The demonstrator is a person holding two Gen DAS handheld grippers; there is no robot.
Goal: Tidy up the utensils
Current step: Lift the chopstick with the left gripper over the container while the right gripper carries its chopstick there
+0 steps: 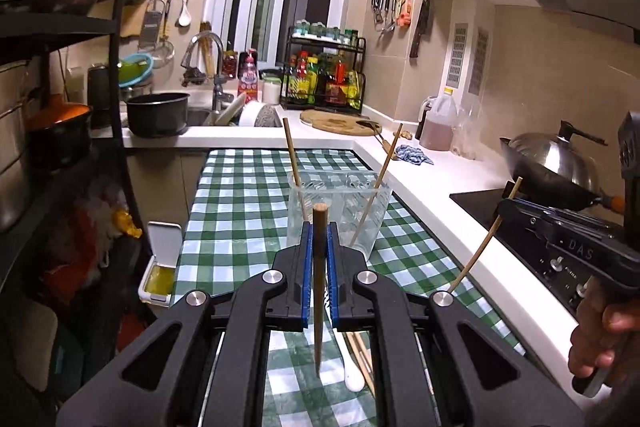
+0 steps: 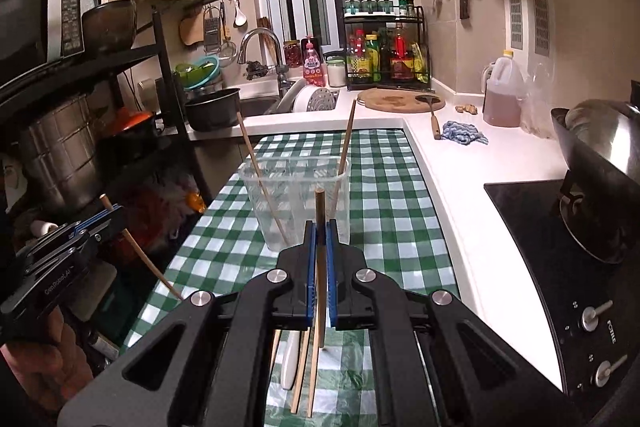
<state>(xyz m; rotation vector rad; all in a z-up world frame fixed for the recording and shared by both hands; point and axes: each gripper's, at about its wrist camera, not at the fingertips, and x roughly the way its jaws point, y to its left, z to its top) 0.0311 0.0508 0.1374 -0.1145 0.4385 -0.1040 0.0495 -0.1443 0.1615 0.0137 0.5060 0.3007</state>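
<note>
Two chopsticks are up in the air, one in each gripper, and both stand nearly upright between blue pads. In the left wrist view, the dark brown chopstick (image 1: 320, 279) runs straight through the left gripper (image 1: 320, 247), its blunt end poking just above the fingertips and its thin point hanging below the jaws, over the green checked cloth (image 1: 240, 195). The jaws are clenched on its shaft. In the right wrist view, the lighter chopstick (image 2: 320, 267) sits the same way in the right gripper (image 2: 320, 247): top above the fingertips, tip dangling under the jaws, which are clamped tight on it.

Just beyond both grippers stands a clear plastic cup (image 1: 340, 211) on the cloth, with two pale chopsticks (image 1: 292, 167) leaning inside it, one against the left rim and one against the right, crossing outward in a V. Below the grippers, flat on the cloth, lie a white spoon (image 2: 290, 359) and a couple of further loose chopsticks (image 2: 302, 375) beside it.

A person's hand (image 1: 600, 339) grips the right gripper's handle at the edge of the left view. Further out, a white counter (image 2: 448, 187) wraps the cloth, carrying a round cutting board (image 2: 400, 101), a blue rag (image 2: 464, 133), a black cooktop (image 2: 532, 223) with a wok, and a sink (image 2: 256, 105) at the back.
</note>
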